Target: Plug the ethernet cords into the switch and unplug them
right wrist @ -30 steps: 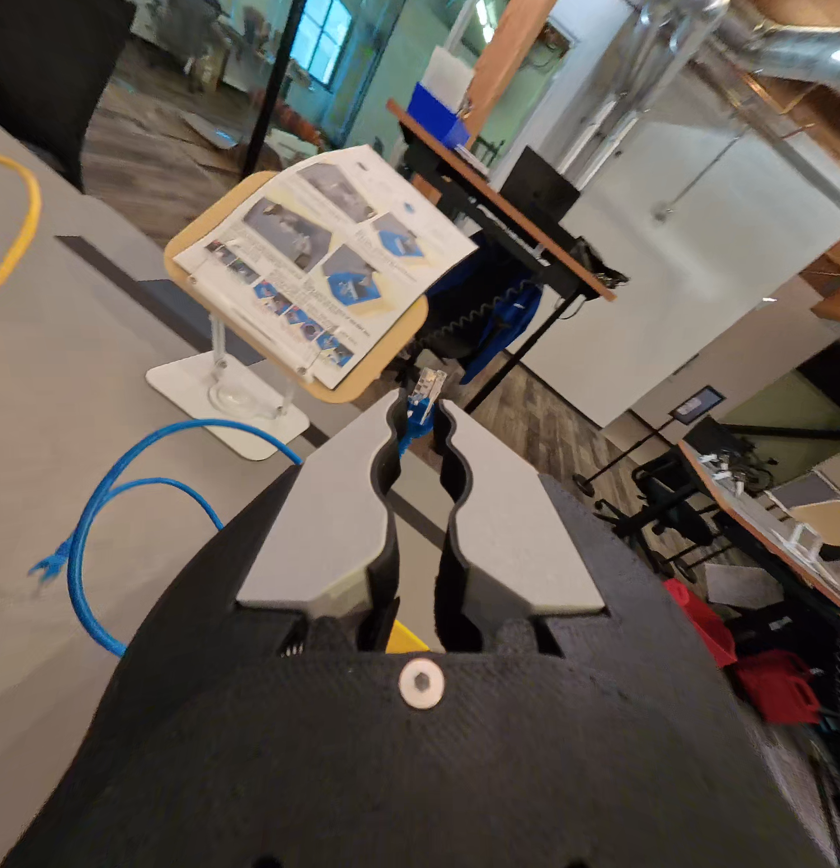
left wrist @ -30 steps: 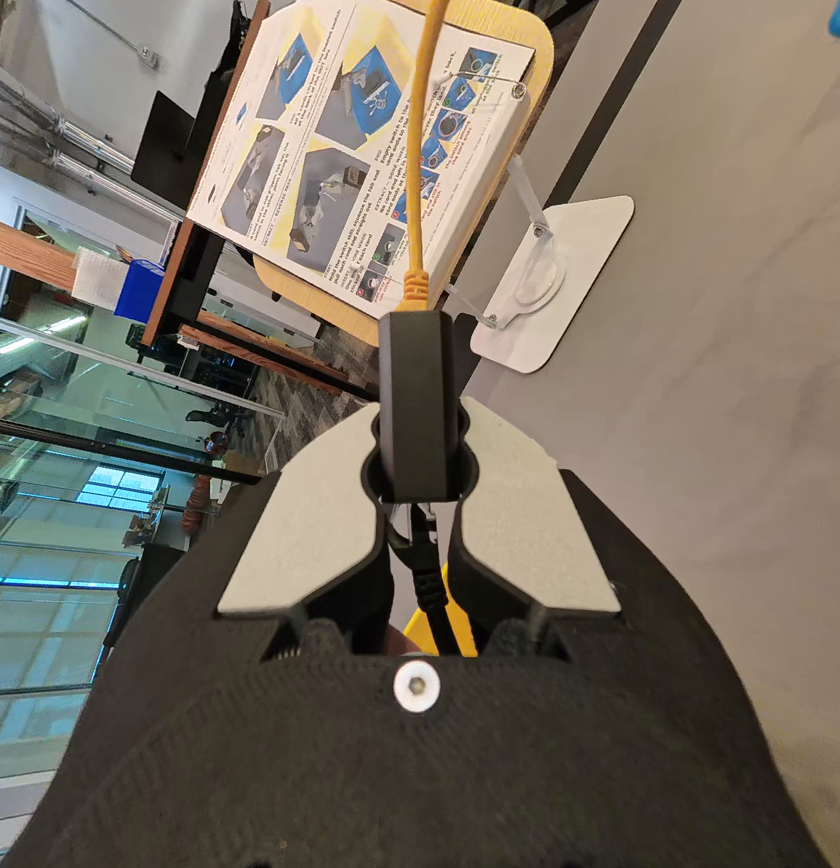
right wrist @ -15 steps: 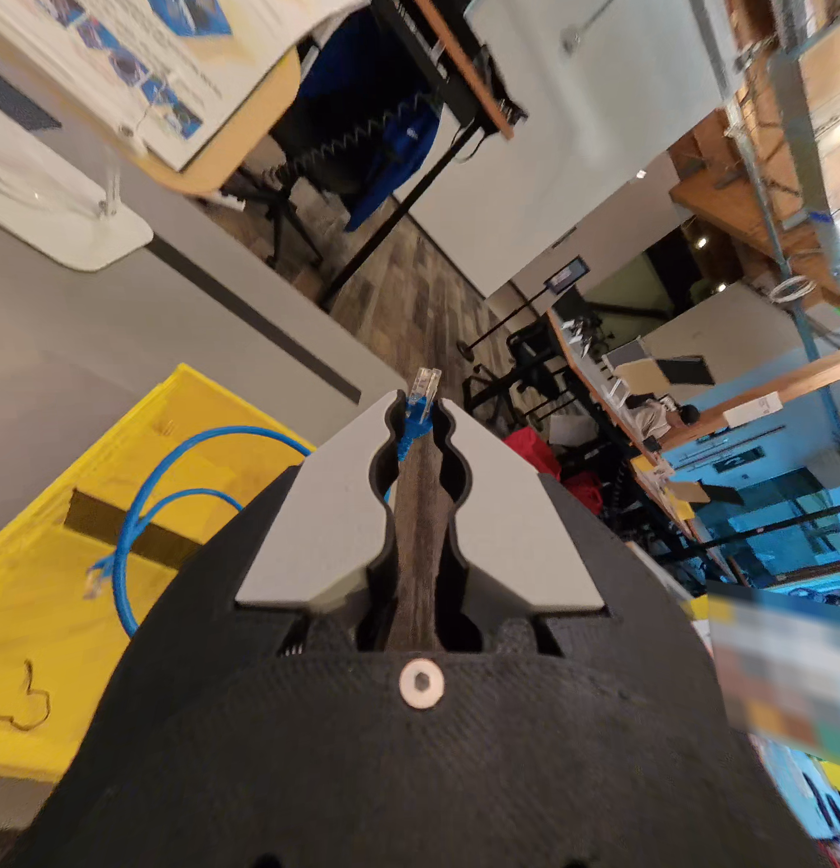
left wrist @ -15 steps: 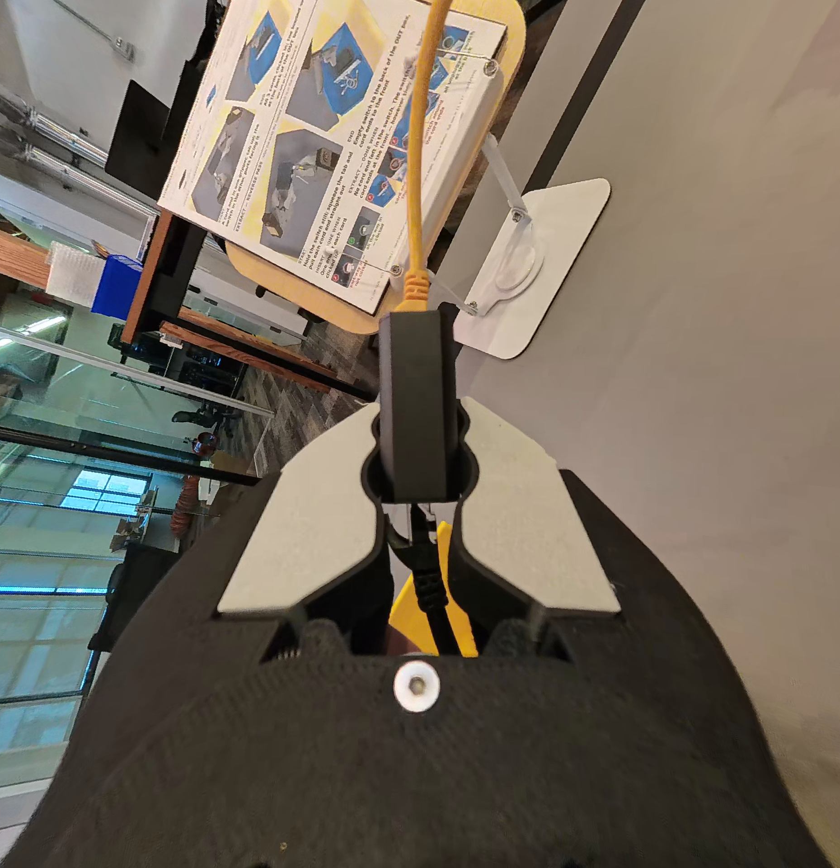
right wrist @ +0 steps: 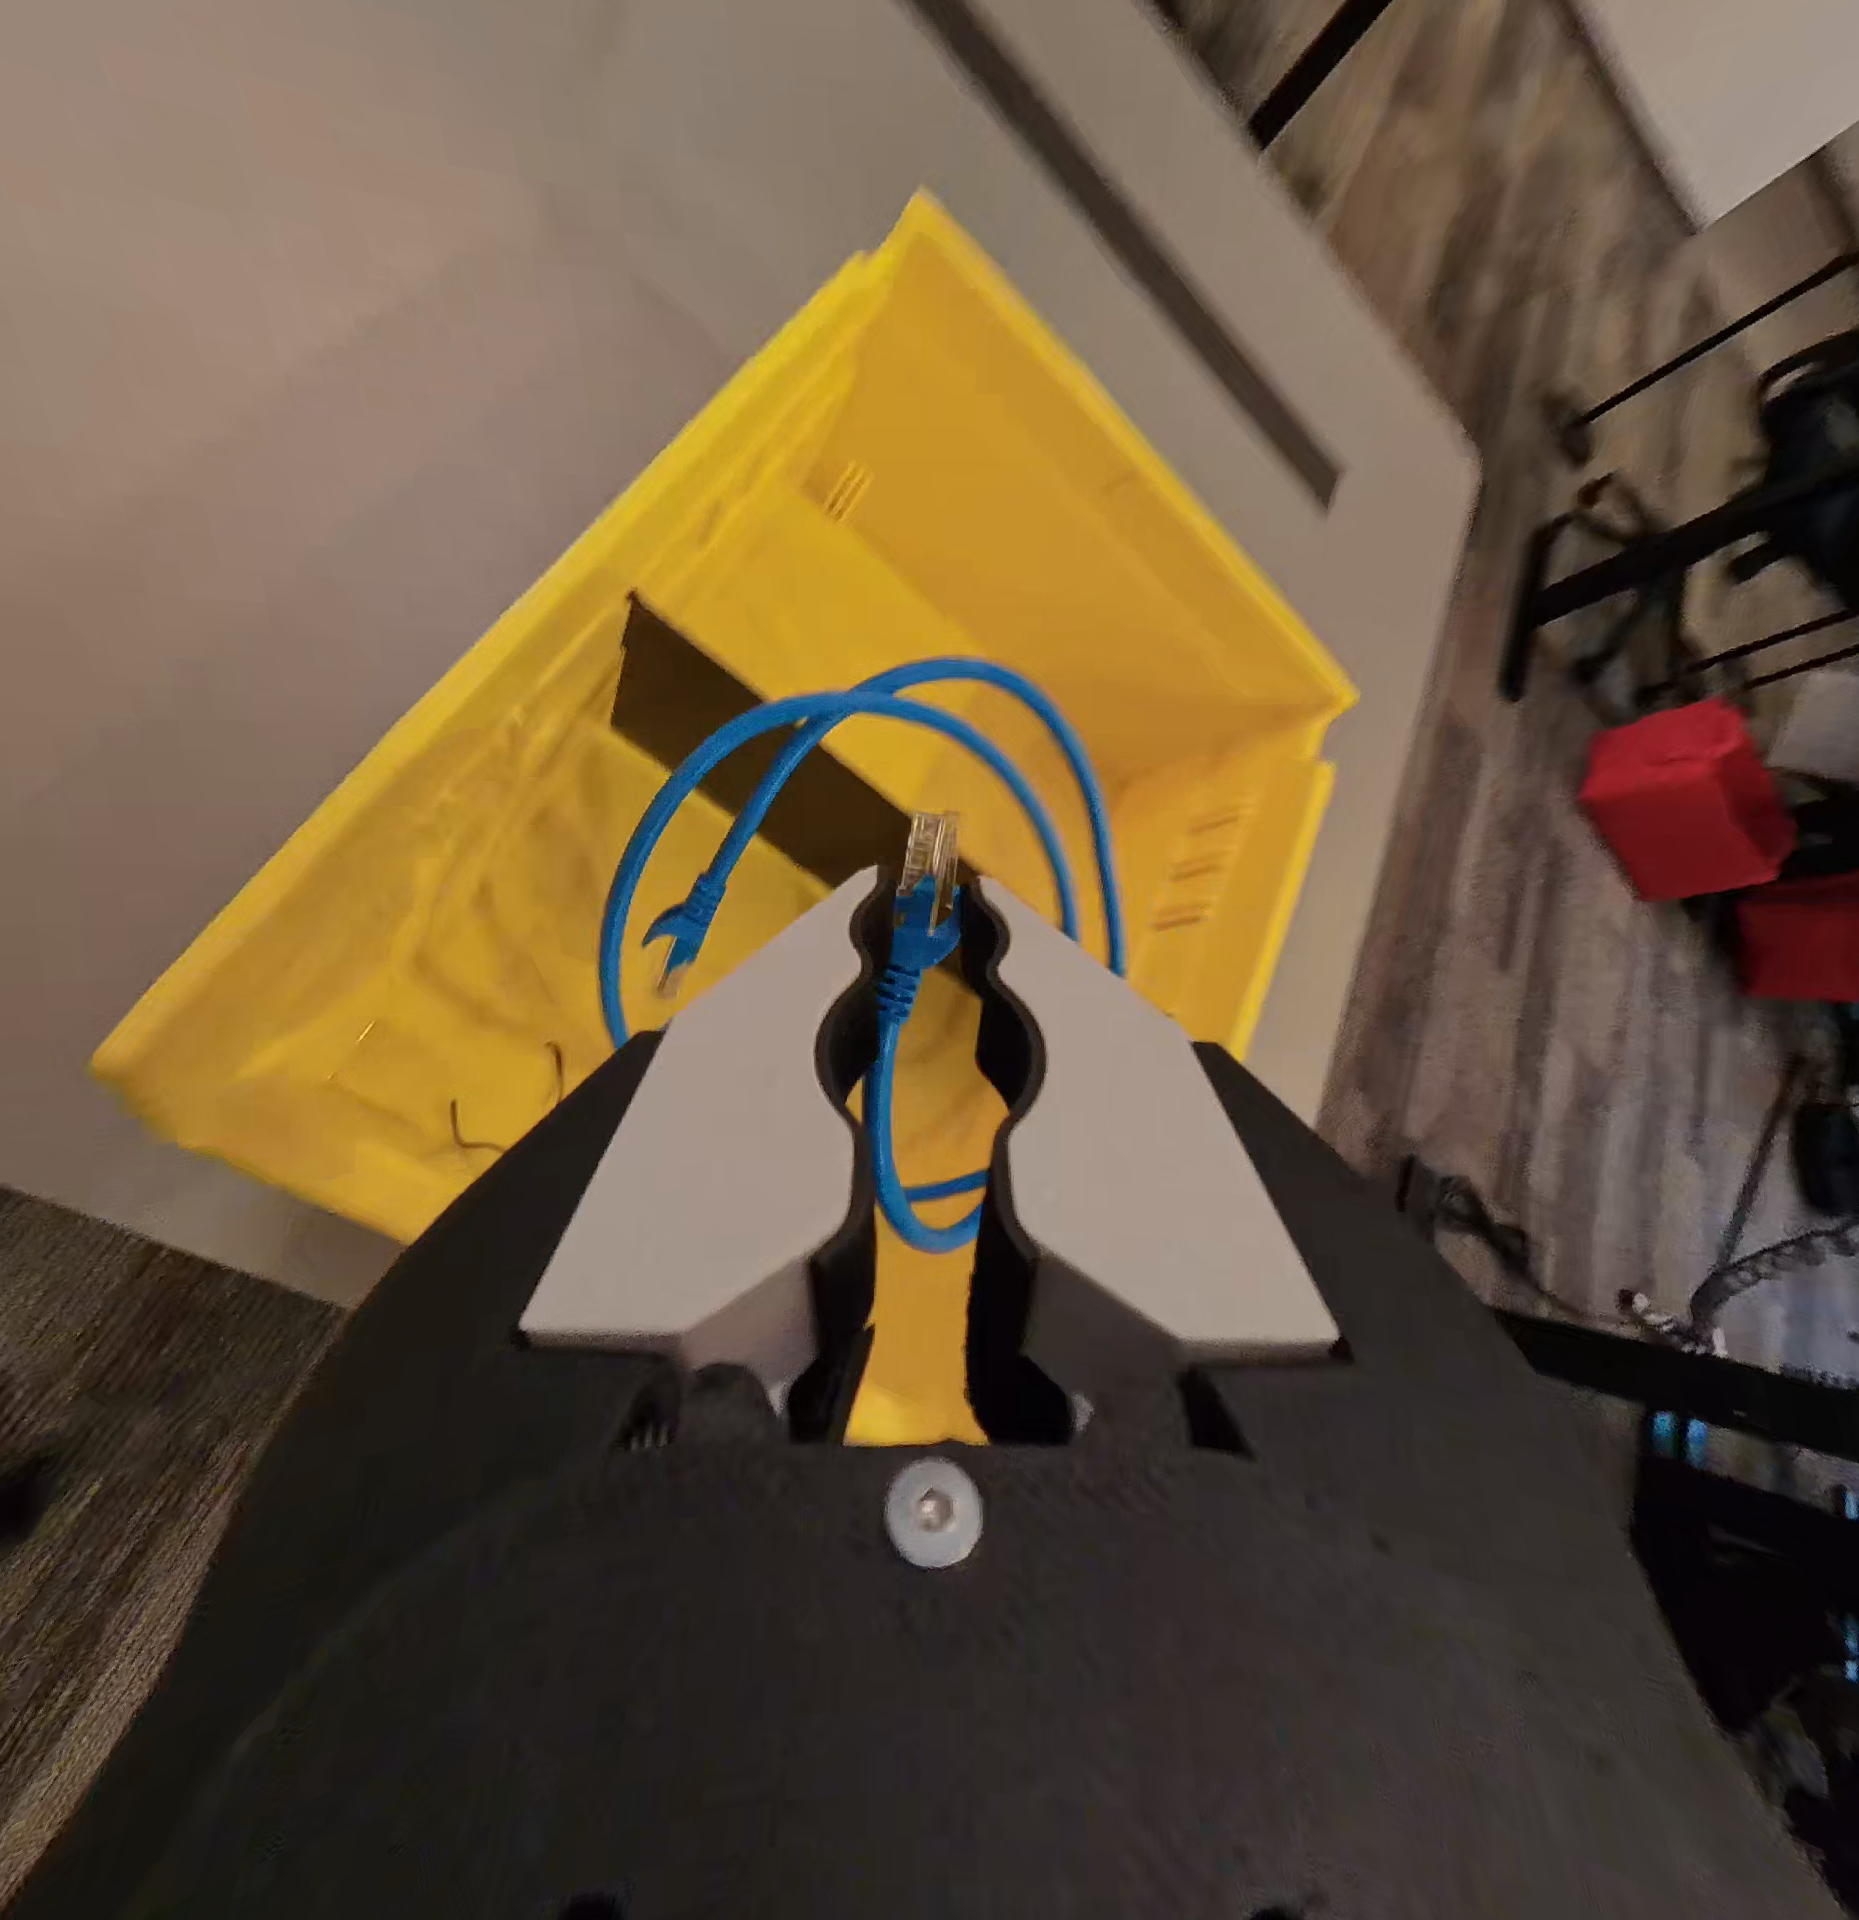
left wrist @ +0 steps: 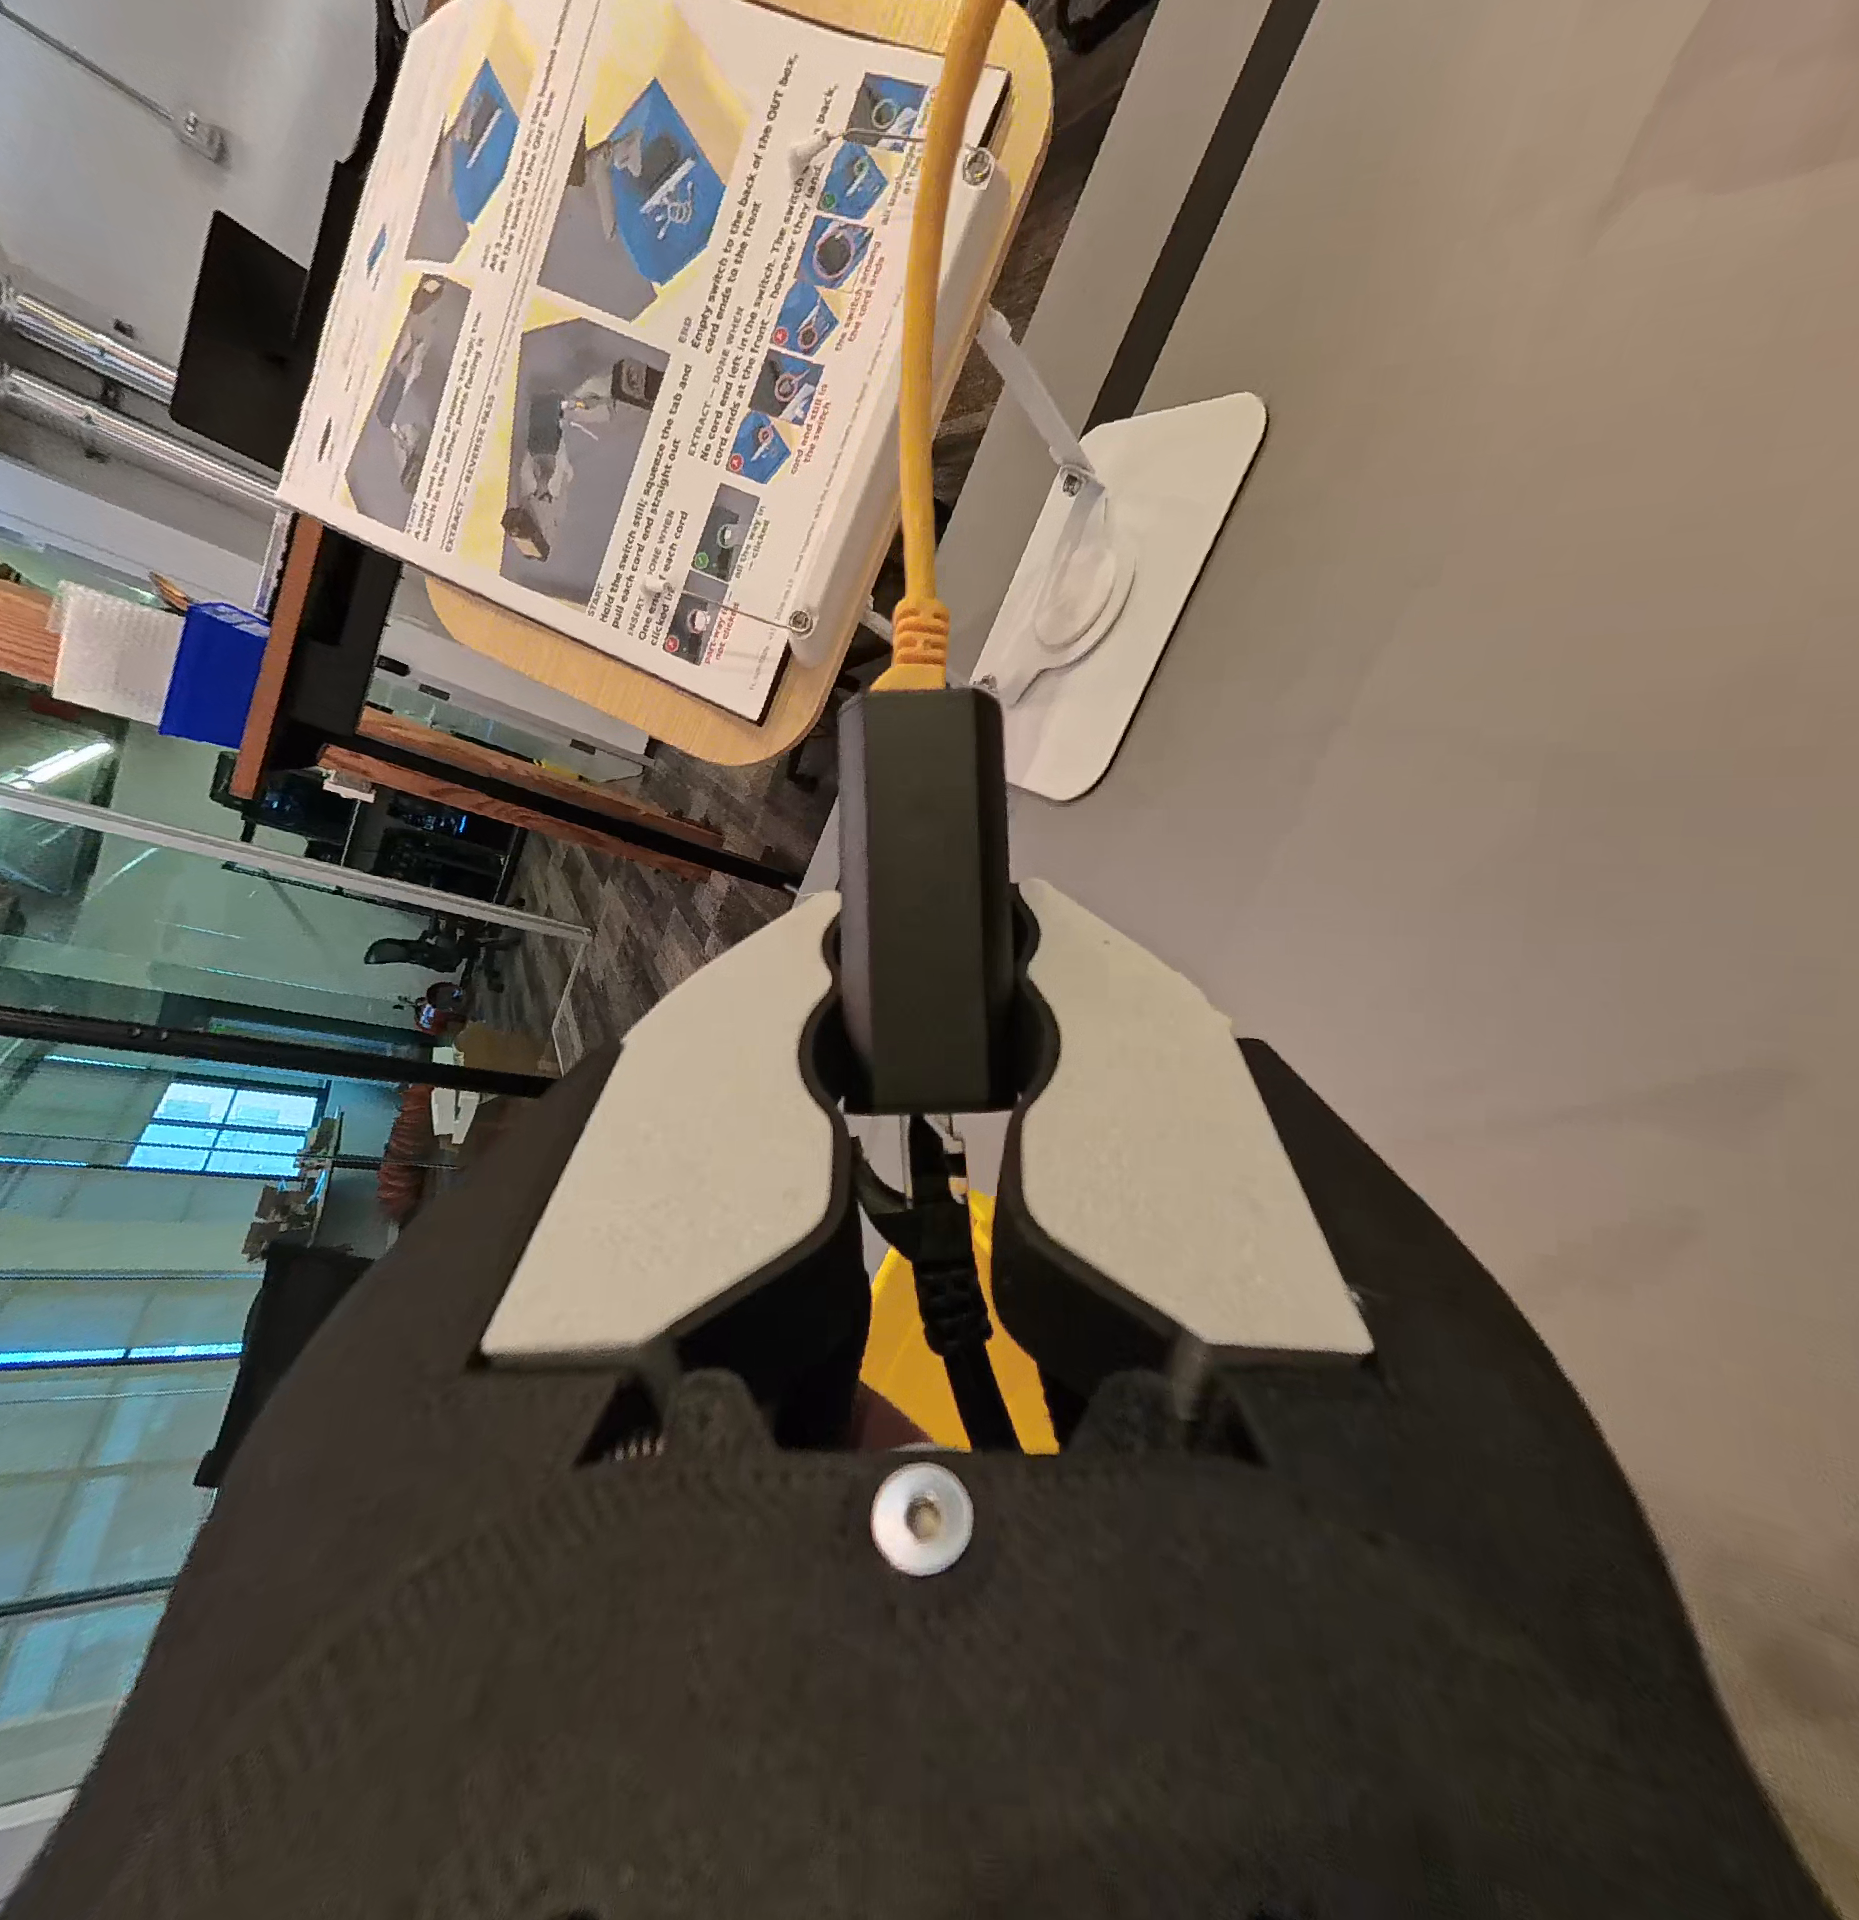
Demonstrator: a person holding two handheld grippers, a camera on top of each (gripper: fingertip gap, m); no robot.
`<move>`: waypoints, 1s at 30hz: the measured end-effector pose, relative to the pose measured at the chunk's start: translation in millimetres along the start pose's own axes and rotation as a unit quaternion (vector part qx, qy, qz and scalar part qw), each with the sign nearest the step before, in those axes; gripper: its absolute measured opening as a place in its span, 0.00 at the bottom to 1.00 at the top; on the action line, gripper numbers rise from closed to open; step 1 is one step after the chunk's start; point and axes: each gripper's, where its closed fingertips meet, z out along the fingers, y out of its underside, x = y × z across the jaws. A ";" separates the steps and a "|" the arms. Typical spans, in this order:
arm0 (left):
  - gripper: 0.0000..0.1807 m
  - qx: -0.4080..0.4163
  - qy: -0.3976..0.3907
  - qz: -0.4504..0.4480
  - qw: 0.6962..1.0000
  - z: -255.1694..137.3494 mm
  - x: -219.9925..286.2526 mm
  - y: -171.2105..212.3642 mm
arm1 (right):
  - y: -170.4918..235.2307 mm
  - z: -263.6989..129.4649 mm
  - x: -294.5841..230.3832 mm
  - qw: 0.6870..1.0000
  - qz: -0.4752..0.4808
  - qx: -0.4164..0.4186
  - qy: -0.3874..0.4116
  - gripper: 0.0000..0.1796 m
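The left gripper [left wrist: 925, 935] is clamping the black switch [left wrist: 923, 894], a yellow cord [left wrist: 920, 343] plugged in. The right gripper [right wrist: 925, 914] is pinching the blue cord [right wrist: 909, 966], seemingly over a yellow bin [right wrist: 1008, 499].

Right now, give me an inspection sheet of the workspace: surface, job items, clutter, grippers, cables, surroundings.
Surface: grey table, bare where visible.
Job's things: black switch held off the table; yellow bin with a black divider, on the table.
Clutter: instruction sheet on a wooden board, on a white-based stand.
Grippers: left gripper shut on the switch; right gripper shut on the blue ethernet cord's plug.
Cables: yellow ethernet cord plugged into the switch's far end; black cord at its near end; blue ethernet cord looping above the bin, other plug dangling free.
Surroundings: red containers on the floor, desks, glass partitions.
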 end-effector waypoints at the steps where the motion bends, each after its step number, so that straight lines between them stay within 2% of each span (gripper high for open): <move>1: 0.13 0.001 0.001 0.000 1.000 1.2 1.5 -0.9 | 9.5 9.4 -8.9 0.999 0.006 -0.022 -0.023 0.06; 5: 0.13 0.006 0.007 0.004 1.000 4.6 8.1 -4.5 | 40.6 37.6 -40.9 0.989 0.031 -0.091 -0.116 0.09; 7: 0.14 0.006 0.009 0.008 1.000 5.5 11.1 -5.2 | 38.5 36.8 -46.3 0.984 0.050 -0.090 -0.143 0.19; 9: 0.14 0.004 0.009 0.013 1.000 6.6 12.9 -4.5 | 38.2 31.9 -40.5 0.986 0.033 -0.097 -0.135 0.30; 12: 0.14 0.002 0.012 0.016 1.000 9.9 15.4 -3.4 | 33.3 19.3 -32.5 0.986 0.006 -0.101 -0.129 0.39; 15: 0.13 0.001 0.008 0.023 1.000 13.0 16.5 -3.8 | 14.5 1.7 -20.2 0.991 -0.002 -0.075 -0.111 0.39; 18: 0.14 0.004 0.007 0.028 1.000 15.3 18.7 -7.5 | -21.3 -17.3 -12.1 0.996 -0.028 -0.020 -0.079 0.35; 21: 0.14 0.014 0.011 0.034 0.999 17.0 24.2 -16.1 | -87.2 -41.0 -25.1 0.991 -0.077 0.095 -0.063 0.28; 25: 0.14 0.029 0.012 0.057 0.998 18.4 33.2 -33.2 | -185.5 -65.0 -91.0 0.950 -0.161 0.252 -0.091 0.22; 27: 0.14 0.030 0.011 0.074 0.997 19.3 37.4 -41.2 | -222.9 -67.4 -129.0 0.923 -0.225 0.300 -0.086 0.22; 30: 0.14 0.029 0.025 0.097 0.995 20.2 46.6 -50.8 | -263.4 -58.2 -177.6 0.885 -0.308 0.342 -0.068 0.14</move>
